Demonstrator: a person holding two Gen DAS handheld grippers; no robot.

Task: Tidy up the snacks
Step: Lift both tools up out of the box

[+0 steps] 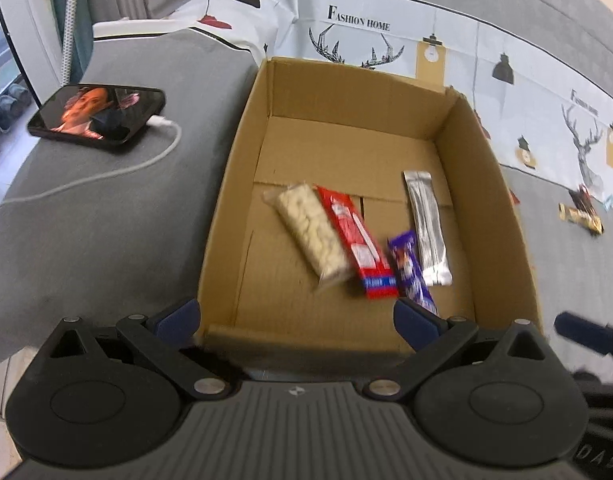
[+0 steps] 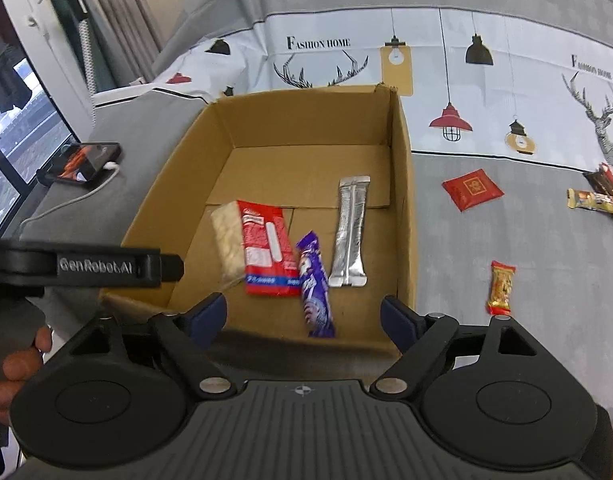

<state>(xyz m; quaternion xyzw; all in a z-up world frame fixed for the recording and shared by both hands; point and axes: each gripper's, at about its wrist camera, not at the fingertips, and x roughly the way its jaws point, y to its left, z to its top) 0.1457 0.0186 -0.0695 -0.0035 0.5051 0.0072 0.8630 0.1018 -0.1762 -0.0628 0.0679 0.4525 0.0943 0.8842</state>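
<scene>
- Both my tools stand wide and empty: left tool (image 1: 296,314), right tool (image 2: 302,314), each over the near wall of the cardboard box (image 2: 404,184).
- Four snacks lie in the box, among them a purple bar (image 2: 316,288).
- Next, I judge, my right tool reaches for the orange snack (image 2: 501,289) on the bed (image 2: 546,260).
</scene>
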